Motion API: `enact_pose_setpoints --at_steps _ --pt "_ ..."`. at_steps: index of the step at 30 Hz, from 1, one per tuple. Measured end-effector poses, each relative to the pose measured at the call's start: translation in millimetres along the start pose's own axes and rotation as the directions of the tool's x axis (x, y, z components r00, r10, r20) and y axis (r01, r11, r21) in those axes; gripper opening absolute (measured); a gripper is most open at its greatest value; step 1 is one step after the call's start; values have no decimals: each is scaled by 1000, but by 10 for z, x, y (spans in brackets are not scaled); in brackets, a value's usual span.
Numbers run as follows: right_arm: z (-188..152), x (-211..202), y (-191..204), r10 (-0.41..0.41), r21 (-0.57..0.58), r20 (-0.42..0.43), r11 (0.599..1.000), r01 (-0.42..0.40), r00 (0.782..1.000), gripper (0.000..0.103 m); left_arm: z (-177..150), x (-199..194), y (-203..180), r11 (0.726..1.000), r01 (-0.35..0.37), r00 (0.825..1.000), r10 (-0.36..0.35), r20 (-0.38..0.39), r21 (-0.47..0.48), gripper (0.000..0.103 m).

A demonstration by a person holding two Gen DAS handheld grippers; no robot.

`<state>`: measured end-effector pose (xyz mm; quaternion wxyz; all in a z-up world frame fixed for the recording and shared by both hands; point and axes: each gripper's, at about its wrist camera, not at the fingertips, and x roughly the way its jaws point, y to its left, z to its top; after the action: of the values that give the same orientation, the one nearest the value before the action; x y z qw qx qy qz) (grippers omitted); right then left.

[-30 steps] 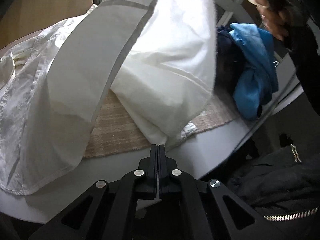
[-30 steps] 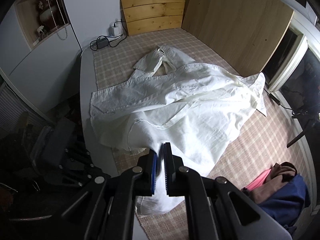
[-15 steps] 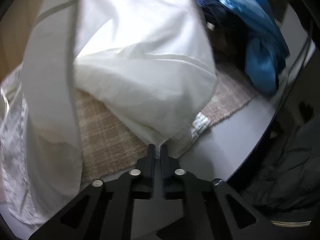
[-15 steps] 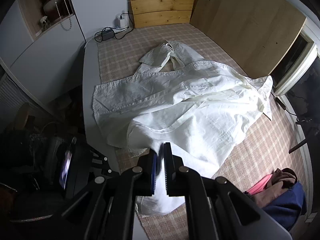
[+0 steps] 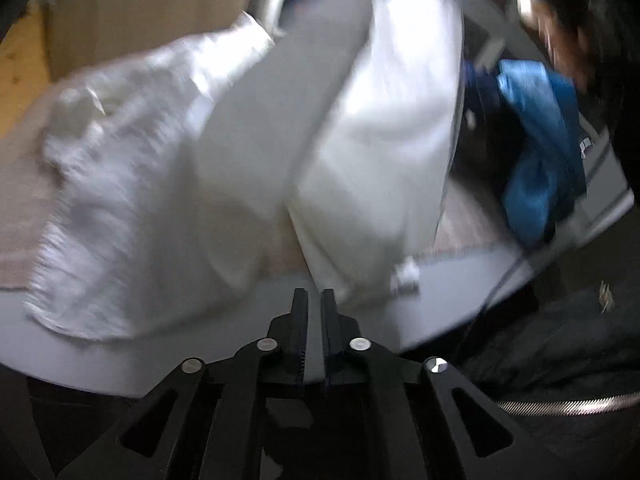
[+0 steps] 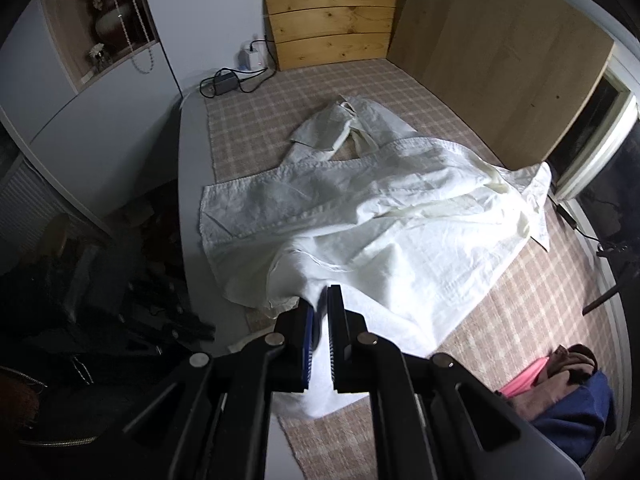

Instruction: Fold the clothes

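Note:
A large white shirt (image 6: 400,220) lies crumpled across the checked mat (image 6: 280,96). One near fold rises up to my right gripper (image 6: 319,294), which is shut on that fabric. In the left wrist view the same white shirt (image 5: 380,140) hangs blurred from above the frame and drapes onto the grey table (image 5: 200,344). My left gripper (image 5: 314,294) sits just short of the shirt's lower edge. Its jaws are opening, and only bare table shows in the narrow gap between them.
A pile of blue clothes (image 5: 536,160) lies at the table's right end, seen with pink and brown pieces as a clothes pile (image 6: 568,384). Wooden boards (image 6: 480,80) stand behind the mat. A power adapter (image 6: 224,78) lies at the far corner. A dark jacket (image 5: 560,340) hangs below the table edge.
The left gripper's jaws have parted and it has drawn back from the shirt's hem, which now lies free. The right gripper has kept its hold, with the fold lifted a little higher.

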<state>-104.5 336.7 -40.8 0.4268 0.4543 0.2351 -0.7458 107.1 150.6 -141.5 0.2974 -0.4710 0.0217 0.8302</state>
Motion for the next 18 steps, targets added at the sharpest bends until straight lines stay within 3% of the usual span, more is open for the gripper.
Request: enact_pose_setpoints --at_steps 3,7,9,11,13,15,18 --pt "0 51 60 29 7 -3 1000 -29 1000 7 287 -295 -89 994 -109 982 106 156 11 45" --pt "-76 190 144 153 74 -19 986 -151 988 8 535 -485 -283 967 -206 946 158 284 148 47" --pt "-224 294 230 245 106 -78 966 -237 966 11 494 -405 -295 953 -213 963 167 211 218 48" --pt "-456 235 256 304 147 -83 946 -290 949 17 324 -375 -235 948 -207 975 178 135 243 47" --pt "-715 66 164 364 214 -19 911 -352 931 25 192 -361 -225 950 -186 982 171 81 249 46" --pt "-961 -92 -109 323 295 64 898 -327 944 38 159 -385 -260 963 -145 989 134 66 227 46" --pt "-1192 -50 -641 221 461 119 851 -251 968 38 249 -312 -553 963 -65 997 50 65 261 47"
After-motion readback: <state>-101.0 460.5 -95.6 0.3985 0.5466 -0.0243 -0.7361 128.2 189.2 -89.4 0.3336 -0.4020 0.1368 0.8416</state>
